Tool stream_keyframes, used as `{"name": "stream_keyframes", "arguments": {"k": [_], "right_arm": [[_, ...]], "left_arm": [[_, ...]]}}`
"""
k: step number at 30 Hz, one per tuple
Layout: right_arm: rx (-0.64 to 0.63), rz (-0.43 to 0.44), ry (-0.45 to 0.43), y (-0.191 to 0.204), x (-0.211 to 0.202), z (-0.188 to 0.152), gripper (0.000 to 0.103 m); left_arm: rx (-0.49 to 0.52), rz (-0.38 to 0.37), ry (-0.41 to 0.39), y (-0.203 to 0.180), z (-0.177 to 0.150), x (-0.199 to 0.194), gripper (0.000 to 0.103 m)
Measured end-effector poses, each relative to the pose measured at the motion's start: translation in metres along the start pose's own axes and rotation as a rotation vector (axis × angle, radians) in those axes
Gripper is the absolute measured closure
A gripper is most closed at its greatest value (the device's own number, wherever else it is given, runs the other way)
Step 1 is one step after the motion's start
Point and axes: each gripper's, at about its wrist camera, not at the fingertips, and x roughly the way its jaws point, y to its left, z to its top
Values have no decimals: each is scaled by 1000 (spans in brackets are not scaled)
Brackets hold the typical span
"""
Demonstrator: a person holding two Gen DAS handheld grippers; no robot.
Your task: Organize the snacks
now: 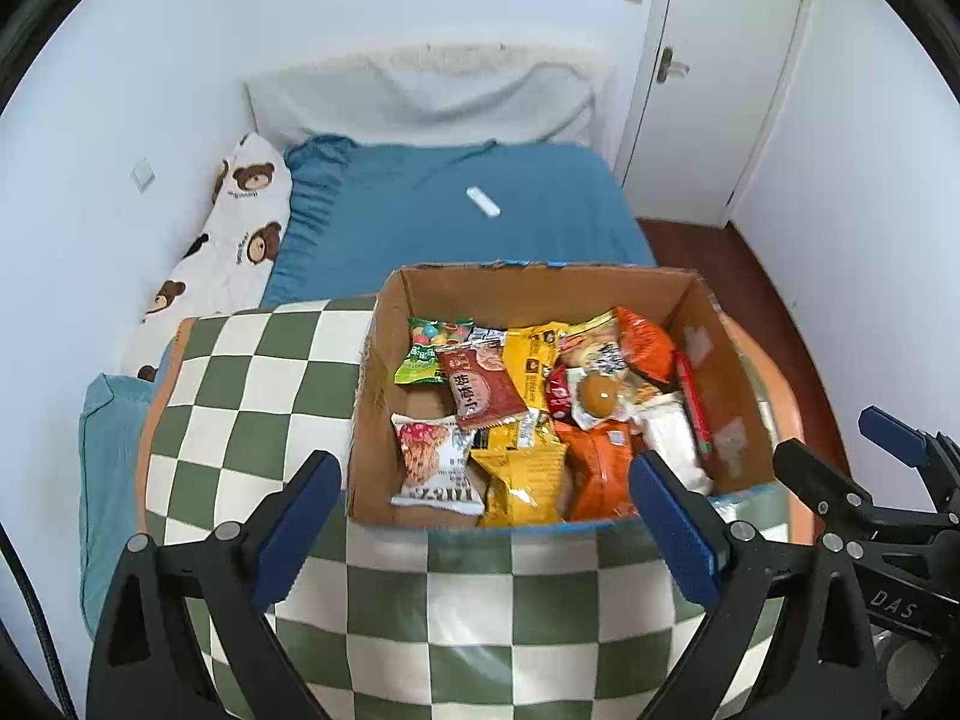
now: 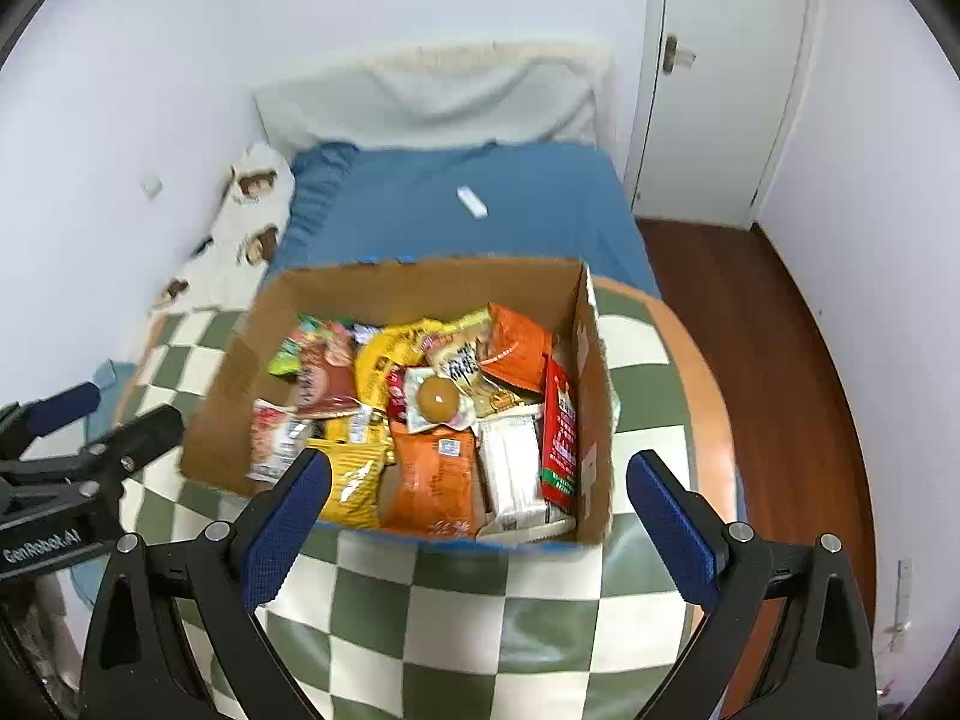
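A cardboard box [image 1: 384, 372] is sitting on a green-and-white checkered cushion [image 1: 252, 372] on the blue bed [image 1: 456, 204], crammed with snack packets: a maroon packet [image 1: 486, 387] at 11 o'clock, yellow packets [image 1: 525, 468] toward 6 (partly overlapping), an orange packet [image 2: 435, 480] beside them. The left tongs [image 1: 486, 516] are hanging released at the box's 6 o'clock edge, grasping nothing. The right tongs [image 2: 480, 516] are likewise spread wide, empty, just short of the near wall.
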Motion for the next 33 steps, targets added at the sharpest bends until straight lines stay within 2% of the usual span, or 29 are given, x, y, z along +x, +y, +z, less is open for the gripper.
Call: {"name": "stream_keyframes", "arguments": {"k": [2,9,16,23,33], "right_arm": [[1,-1,-41,2,-24,-9,2],[2,-1,-163,7,-101,-40,2],[8,-11,-236,4,-154,-66,1],[9,-13,-249,2,-175,-80,0],[26,-13,-227,-2,-167,-85,0]], "left_arm": [[-9,-8,-44,-1,-10,-23,5],[-1,34,-171,-4,-44,-88,5],[0,31,-219,-3,-68,-126,5],[21,33,-230,-8,-84,-141,5],[20,36,-190,-12,-91,-131,5]]}}
